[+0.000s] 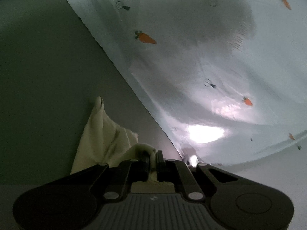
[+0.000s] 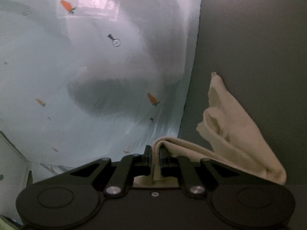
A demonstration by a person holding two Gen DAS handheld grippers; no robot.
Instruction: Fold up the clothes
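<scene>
1. Left tool (image 1: 152, 158): black fingers drawn narrow and pinched on a bunched fold of the cream garment (image 1: 103, 136), which trails away to the tool's left and ends in a pointed tip.
2. Right tool (image 2: 155, 153): fingers likewise narrow, clamped on a doubled edge of the same cream garment (image 2: 236, 134); here the fabric drapes to the tool's right in loose, sagging folds.
3. Garment position: held between the two tools, apparently lifted clear and hanging rather than lying flat. Its full outline is not visible in either view, so the kind of garment cannot be told.
4. Background: a pale blue cloth printed with small orange carrots (image 1: 211, 67) covers the desk; beside its edge lies a plain grey-green surface (image 1: 48, 76). Dark blurred shadows fall on the carrot cloth.
5. Stage, as judged: the garment is gripped at two points and seems ready to be spread or laid down for a fold.
6. Risks:
   - Each grip holds a crumpled bunch, not a clean corner, so layers may slip out unevenly and leave the fold skewed.
   - Slack fabric hanging between the tools may land creased if lowered without tension.
   - The garment hangs largely over the grey-green surface, near the cloth's edge, so part of it may come down off the carrot cloth.
   - Pulling the tools apart too firmly could drag the thin fabric free of one tool.
</scene>
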